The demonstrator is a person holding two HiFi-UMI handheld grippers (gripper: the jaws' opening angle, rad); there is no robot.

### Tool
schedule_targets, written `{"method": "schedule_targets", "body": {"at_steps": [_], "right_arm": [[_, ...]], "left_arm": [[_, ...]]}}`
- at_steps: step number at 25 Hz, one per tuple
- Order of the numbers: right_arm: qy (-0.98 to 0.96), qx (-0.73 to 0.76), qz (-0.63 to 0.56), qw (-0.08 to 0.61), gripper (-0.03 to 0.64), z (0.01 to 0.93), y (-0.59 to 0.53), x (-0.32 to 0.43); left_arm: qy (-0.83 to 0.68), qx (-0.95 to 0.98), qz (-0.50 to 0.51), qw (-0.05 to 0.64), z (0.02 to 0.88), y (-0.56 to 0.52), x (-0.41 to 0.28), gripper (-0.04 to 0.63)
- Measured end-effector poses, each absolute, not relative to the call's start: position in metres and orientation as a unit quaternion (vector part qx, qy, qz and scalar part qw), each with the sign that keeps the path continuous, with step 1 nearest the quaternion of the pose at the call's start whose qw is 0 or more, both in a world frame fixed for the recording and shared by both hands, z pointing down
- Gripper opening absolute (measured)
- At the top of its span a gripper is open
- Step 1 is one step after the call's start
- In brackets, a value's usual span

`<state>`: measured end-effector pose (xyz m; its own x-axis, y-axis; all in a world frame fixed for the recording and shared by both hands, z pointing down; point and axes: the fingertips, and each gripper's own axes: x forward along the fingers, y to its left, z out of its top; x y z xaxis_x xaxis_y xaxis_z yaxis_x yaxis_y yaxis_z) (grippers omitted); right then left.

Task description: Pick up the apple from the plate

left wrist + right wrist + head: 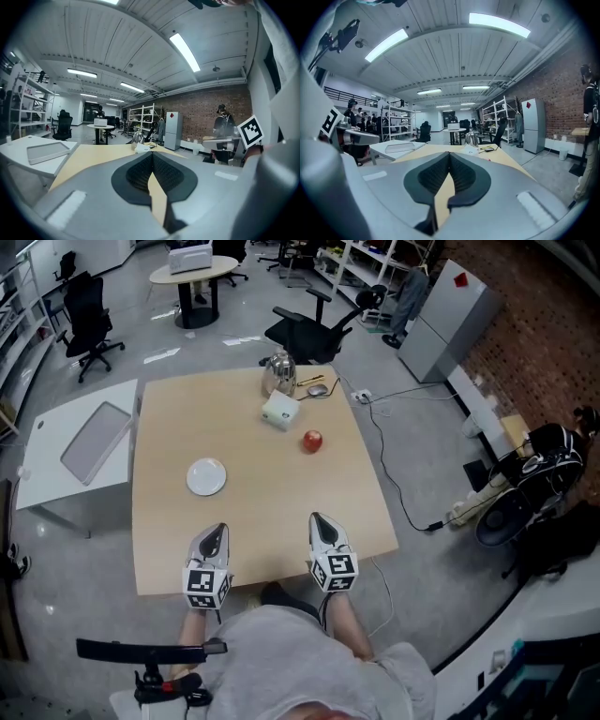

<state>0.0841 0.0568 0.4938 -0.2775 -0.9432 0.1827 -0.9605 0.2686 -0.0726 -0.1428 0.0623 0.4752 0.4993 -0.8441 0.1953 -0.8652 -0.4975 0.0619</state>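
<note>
The apple [312, 441] sits on the counter [169, 549], well apart from the plate [206, 476]. The left gripper [218, 527] and right gripper [317, 517] are both closed on nothing. Their own bodies block the apple in both gripper views.

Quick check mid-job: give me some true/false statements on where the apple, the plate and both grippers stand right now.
1. The apple lies on the white plate. False: it sits on the bare table, apart from the plate, which carries nothing.
2. The left gripper and the right gripper are both at the near table edge, well short of the apple. True.
3. The right gripper holds the apple. False: its jaws are together with nothing between them.
4. The white box lies beyond the apple, close to the metal kettle. True.
5. The left gripper's jaws stand wide apart. False: they are together and empty.
</note>
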Motion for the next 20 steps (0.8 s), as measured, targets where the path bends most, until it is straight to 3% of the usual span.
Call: {"method": "schedule_targets", "body": {"at_steps": [20], "right_arm": [[-0.804, 0.587, 0.067, 0.061, 0.006, 0.505, 0.123, 0.059]], "left_arm": [[-0.494, 0.865, 0.053, 0.073, 0.477, 0.105, -0.16, 0.02]]}}
